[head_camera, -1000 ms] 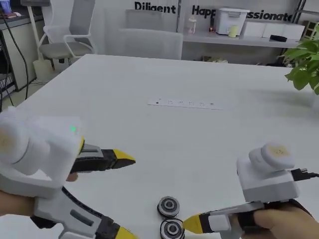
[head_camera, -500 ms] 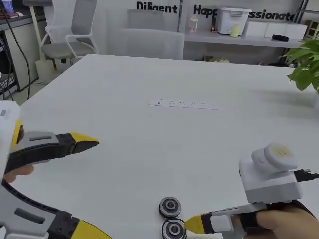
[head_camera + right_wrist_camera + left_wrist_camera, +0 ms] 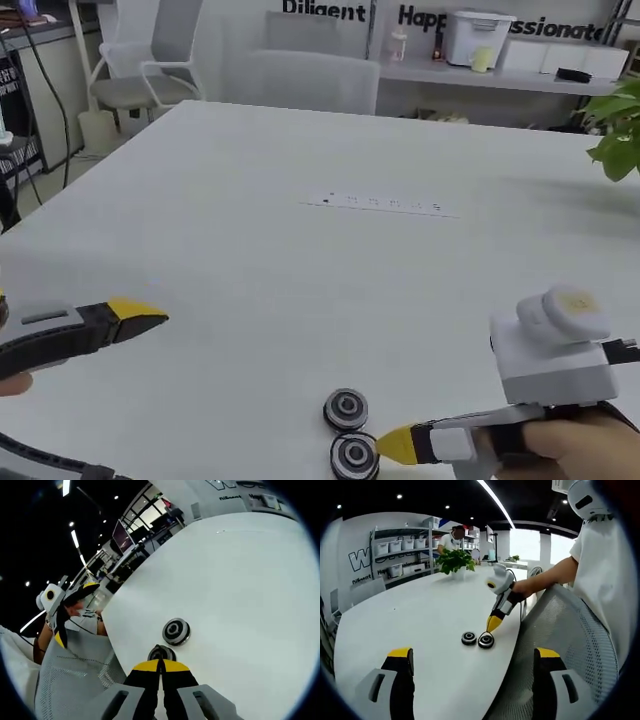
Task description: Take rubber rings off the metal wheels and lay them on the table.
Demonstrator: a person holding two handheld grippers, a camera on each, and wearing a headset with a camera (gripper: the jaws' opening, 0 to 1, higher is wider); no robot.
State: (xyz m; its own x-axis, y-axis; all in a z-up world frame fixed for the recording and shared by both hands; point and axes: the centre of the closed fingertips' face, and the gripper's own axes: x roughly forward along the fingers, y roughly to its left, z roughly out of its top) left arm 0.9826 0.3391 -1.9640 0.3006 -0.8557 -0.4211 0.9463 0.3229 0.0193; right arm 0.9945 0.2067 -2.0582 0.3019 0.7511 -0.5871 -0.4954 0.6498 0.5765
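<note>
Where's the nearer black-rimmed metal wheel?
In the head view the nearer black-rimmed metal wheel lies by the white table's near edge, at the shut right gripper's yellow tip, beside the second wheel.

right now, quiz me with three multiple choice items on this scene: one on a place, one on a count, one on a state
1. Where is the right gripper tip?
A. beside the nearer wheel
B. over the sockets set mid-table
C. at the plant

2. How many metal wheels lie on the table?
A. one
B. two
C. four

3. How do the left gripper jaws stand?
A. shut on a wheel
B. shut on nothing
C. wide open

Key:
1 A: the yellow tip sits next to the wheel closest to the table's near edge.
2 B: two wheels lie side by side, as the head view and both gripper views show.
3 C: the left gripper view shows its two jaws far apart, holding nothing.
</note>
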